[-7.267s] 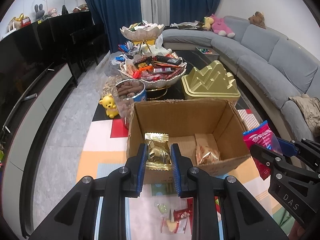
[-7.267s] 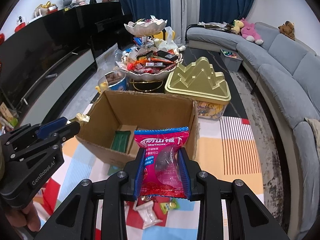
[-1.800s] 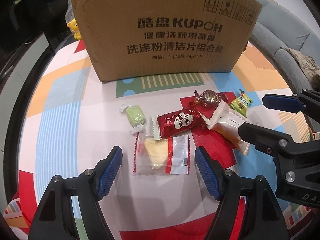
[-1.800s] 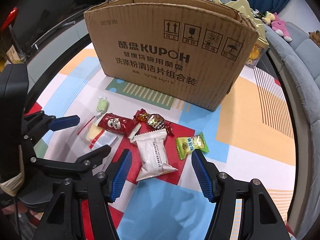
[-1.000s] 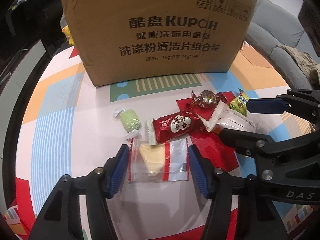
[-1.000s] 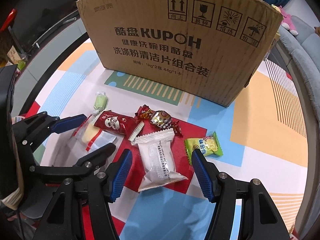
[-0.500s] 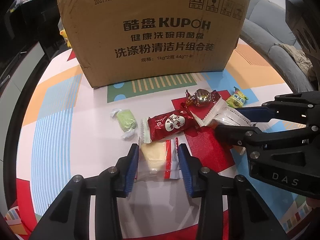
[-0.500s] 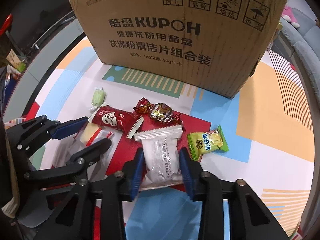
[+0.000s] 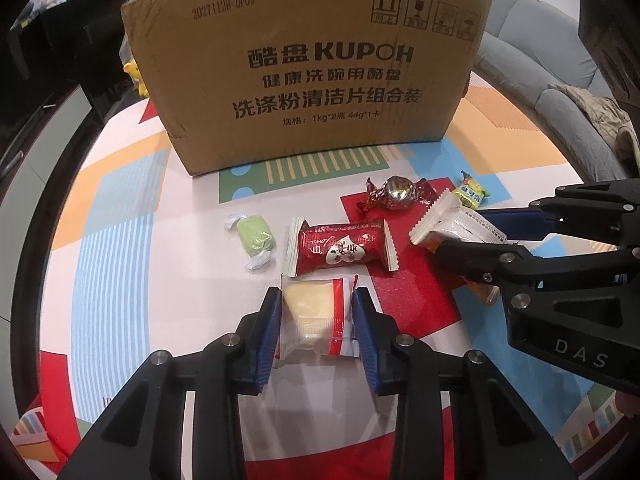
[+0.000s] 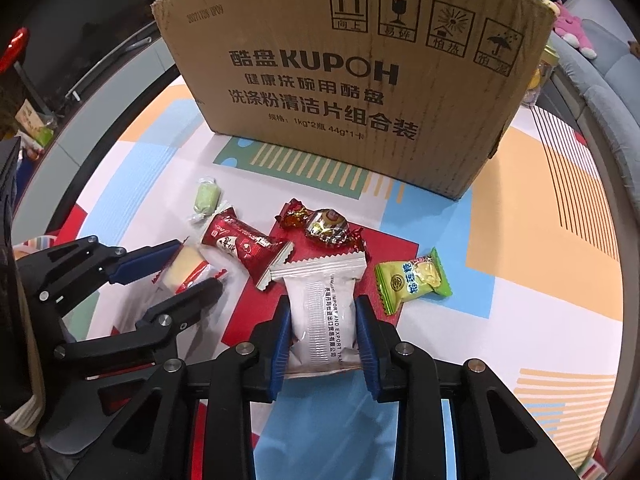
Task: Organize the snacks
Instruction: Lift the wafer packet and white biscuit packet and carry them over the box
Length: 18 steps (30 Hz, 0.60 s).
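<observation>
**Both grippers clamped on snack packets before the carton**

A large brown cardboard carton (image 9: 308,76) printed KUPOH stands on the multicoloured patterned mat (image 9: 120,264), behind the scattered snacks. The right gripper (image 10: 323,332) pinches a white pillow-shaped packet (image 10: 324,312) between its blue pads; the left gripper (image 9: 317,320) squeezes a clear packet with a pale yellow cake and red stripe (image 9: 316,312). Both packets lie on the mat. Just beyond lie a red wrapped bar (image 9: 340,246), a green-yellow candy sachet (image 10: 414,280), a shiny foil twist candy (image 9: 396,198) and a small pale green wrapped sweet (image 9: 254,236).

Home living room, grey sofa (image 9: 560,92), patterned mat (image 9: 120,216)
</observation>
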Tool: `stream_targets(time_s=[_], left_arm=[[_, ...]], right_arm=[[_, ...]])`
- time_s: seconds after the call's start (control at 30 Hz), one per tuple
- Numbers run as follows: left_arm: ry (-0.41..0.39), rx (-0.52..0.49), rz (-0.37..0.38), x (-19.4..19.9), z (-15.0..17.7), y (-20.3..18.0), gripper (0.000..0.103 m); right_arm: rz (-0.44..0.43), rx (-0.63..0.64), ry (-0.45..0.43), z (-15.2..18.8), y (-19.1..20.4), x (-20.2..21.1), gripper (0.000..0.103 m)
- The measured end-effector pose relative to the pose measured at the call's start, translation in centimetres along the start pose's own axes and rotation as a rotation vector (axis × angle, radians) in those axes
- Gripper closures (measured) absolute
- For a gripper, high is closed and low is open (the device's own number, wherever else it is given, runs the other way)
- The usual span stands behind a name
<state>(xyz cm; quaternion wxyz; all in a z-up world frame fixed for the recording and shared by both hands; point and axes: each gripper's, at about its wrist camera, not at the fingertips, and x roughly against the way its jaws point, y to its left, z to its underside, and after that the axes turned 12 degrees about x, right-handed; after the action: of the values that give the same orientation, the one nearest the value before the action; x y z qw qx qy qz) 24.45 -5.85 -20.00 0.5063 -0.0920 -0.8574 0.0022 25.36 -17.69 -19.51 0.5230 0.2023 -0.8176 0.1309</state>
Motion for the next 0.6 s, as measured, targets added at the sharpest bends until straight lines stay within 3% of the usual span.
stream_targets(time_s=[0.6], left_arm=[[-0.028,0.025,-0.019,3.5,-0.2,0.1,0.068]], right_arm=[[0.029,-0.018,-0.055,0.6,0.2,4.6,0.071]])
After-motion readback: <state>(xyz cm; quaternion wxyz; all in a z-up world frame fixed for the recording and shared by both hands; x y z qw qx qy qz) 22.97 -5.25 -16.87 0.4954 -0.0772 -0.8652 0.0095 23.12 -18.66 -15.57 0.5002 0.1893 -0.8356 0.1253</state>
